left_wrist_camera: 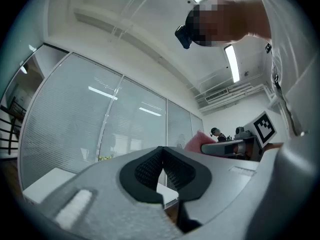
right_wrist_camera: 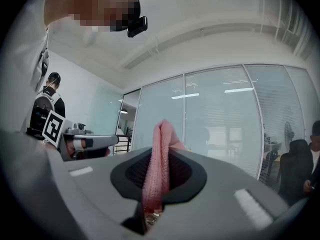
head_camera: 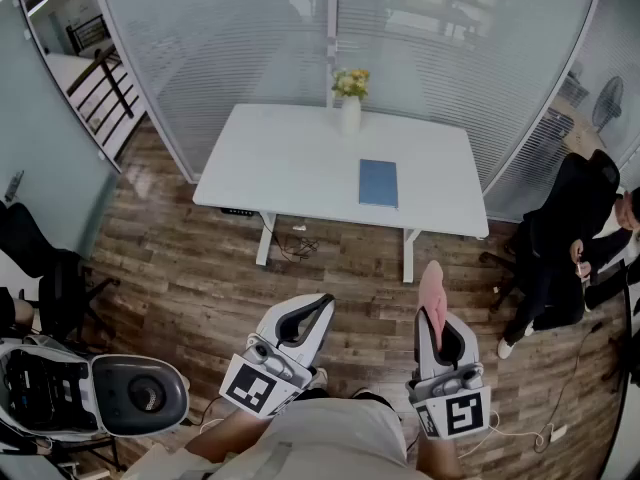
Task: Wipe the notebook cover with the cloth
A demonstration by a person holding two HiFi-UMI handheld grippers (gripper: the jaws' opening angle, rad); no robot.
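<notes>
Left gripper (head_camera: 318, 306), jaws together on nothing; blue notebook (head_camera: 378, 182) flat on the white table (head_camera: 290, 158), well ahead; right gripper (head_camera: 434, 318) clamped on a pink cloth (head_camera: 432, 290). Unsteadied, the notebook may slide under wiping.

Two grippers, 6 o'clock: left gripper (head_camera: 320, 304), right gripper (head_camera: 438, 318). One pink cloth (head_camera: 432, 296). One white table (head_camera: 290, 163), one blue notebook (head_camera: 378, 182), one flower vase (head_camera: 350, 103), 12 o'clock. One standing fan (head_camera: 607, 103), 2 o'clock. One seated person (head_camera: 570, 233), 3 o'clock.
</notes>
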